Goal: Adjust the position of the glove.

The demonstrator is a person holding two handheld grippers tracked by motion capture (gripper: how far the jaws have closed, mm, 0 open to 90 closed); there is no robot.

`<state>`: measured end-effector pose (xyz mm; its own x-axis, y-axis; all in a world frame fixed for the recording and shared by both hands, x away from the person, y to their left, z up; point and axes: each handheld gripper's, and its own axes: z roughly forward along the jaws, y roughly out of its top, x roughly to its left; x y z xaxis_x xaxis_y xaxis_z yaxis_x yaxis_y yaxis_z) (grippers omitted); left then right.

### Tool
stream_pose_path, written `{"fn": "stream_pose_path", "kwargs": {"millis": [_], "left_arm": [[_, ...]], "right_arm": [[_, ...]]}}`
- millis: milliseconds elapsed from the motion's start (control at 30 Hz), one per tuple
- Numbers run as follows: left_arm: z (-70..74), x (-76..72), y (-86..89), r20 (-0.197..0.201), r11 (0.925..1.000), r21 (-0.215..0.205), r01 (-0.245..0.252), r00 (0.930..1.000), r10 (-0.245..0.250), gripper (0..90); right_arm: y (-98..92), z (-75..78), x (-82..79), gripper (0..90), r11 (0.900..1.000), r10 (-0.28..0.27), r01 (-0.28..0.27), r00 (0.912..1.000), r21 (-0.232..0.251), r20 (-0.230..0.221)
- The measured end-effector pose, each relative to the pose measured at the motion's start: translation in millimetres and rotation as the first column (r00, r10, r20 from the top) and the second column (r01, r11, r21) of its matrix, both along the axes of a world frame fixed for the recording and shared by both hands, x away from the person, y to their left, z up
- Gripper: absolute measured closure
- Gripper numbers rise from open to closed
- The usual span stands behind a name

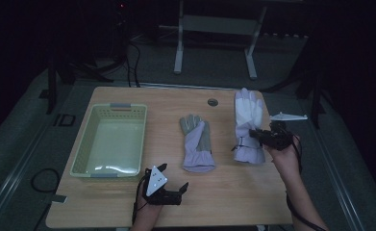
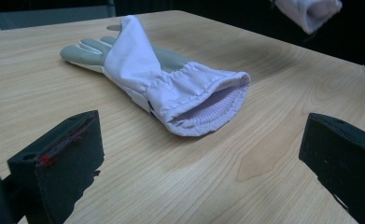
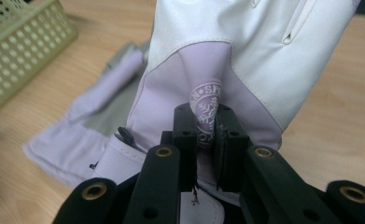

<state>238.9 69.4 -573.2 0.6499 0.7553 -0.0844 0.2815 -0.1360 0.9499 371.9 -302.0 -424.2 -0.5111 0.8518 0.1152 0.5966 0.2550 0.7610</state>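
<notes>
A lilac and white glove (image 1: 247, 120) hangs lifted over the right side of the table. My right gripper (image 1: 254, 134) is shut on it, the pads pinching a fold at the round snowflake logo on the glove's back (image 3: 245, 56), just above the cuff. A second lilac glove with a grey palm (image 1: 197, 142) lies flat mid-table, cuff toward me. My left gripper (image 1: 175, 176) rests low near the front edge, open, jaws wide apart and nothing between them. It faces the open cuff of the flat glove (image 2: 171, 79); the lifted glove's cuff (image 2: 311, 11) shows at top right.
A pale green slotted basket (image 1: 111, 107) stands empty on the table's left side, and its corner (image 3: 17, 42) lies beyond the flat glove (image 3: 77, 135). A round cable hole (image 1: 212, 102) sits near the far edge. Bare wooden tabletop (image 1: 233, 192) stretches along the front.
</notes>
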Motion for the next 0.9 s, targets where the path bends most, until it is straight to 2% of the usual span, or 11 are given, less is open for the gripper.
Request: {"fn": "stream_pose_path", "kwargs": {"millis": [67, 200, 367, 500, 600, 733, 900], "left_arm": [[0.0, -0.3, 0.0, 0.002, 1.0000, 0.000, 0.000, 1.0000, 0.000, 0.1], [0.0, 0.1, 0.2, 0.001, 1.0000, 0.000, 0.002, 1.0000, -0.002, 0.1], [0.0, -0.2, 0.1, 0.002, 1.0000, 0.000, 0.000, 1.0000, 0.000, 0.1], [0.0, -0.3, 0.1, 0.005, 1.0000, 0.003, 0.001, 1.0000, -0.001, 0.1], [0.1, -0.3, 0.1, 0.005, 1.0000, 0.003, 0.002, 1.0000, -0.003, 0.1], [0.1, 0.0, 0.2, 0.000, 1.0000, 0.000, 0.005, 1.0000, -0.005, 0.1], [0.1, -0.4, 0.3, 0.004, 1.0000, 0.002, 0.008, 1.0000, -0.008, 0.1]], "right_arm": [[12.1, 12.5, 1.8, 81.0, 1.000, 0.015, -0.015, 0.9999, 0.012, 0.005], [33.4, 27.1, 1.0, 81.0, 1.000, 0.025, -0.025, 0.9995, 0.000, 0.018], [62.1, 35.7, 1.0, 81.0, 1.000, 0.027, -0.027, 0.9996, -0.015, 0.010], [81.9, 35.0, 2.3, 80.6, 0.999, 0.034, -0.034, 0.9994, 0.010, -0.009], [96.0, 33.8, 1.3, 80.5, 0.998, 0.048, -0.048, 0.9988, 0.031, 0.007], [116.6, 31.5, -2.4, 80.5, 0.998, 0.059, -0.060, 0.9982, 0.009, 0.006], [137.5, 16.3, -0.9, 80.1, 0.998, 0.060, -0.059, 0.9977, 0.007, -0.031]]}}
